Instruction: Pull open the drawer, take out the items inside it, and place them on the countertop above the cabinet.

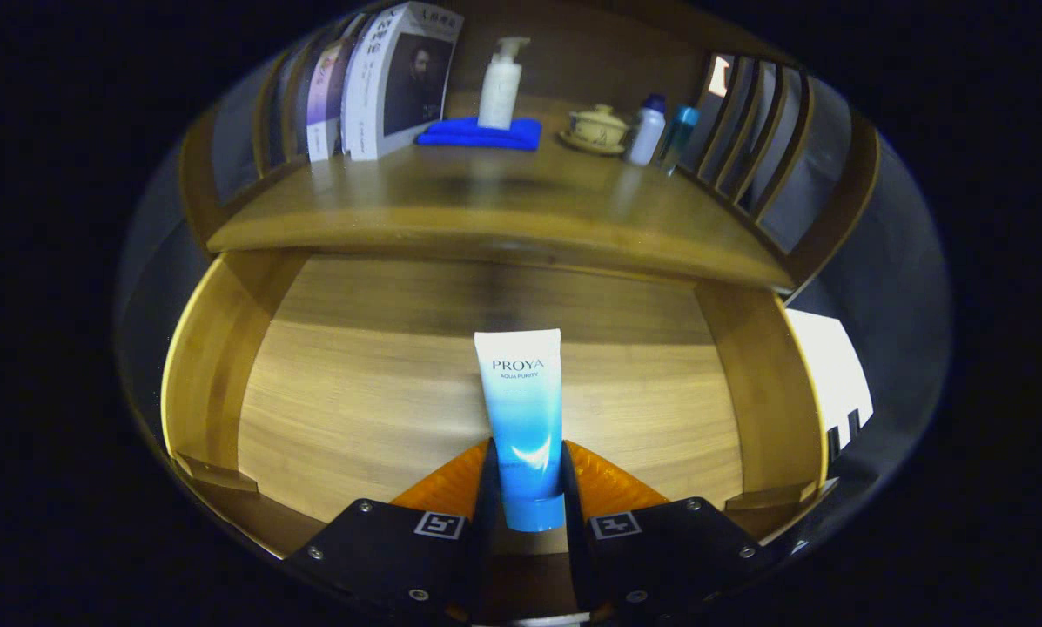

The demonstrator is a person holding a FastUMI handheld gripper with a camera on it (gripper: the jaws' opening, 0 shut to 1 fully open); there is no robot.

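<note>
Pinching the cap end of the white-to-blue plastic tube between both fingers, the gripper holds it over the open wooden drawer, where the smooth, tapering tube could slide free before reaching the wooden countertop.

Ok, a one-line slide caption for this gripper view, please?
Gripper shut on blue tube over the open drawer, below the countertop.
</note>
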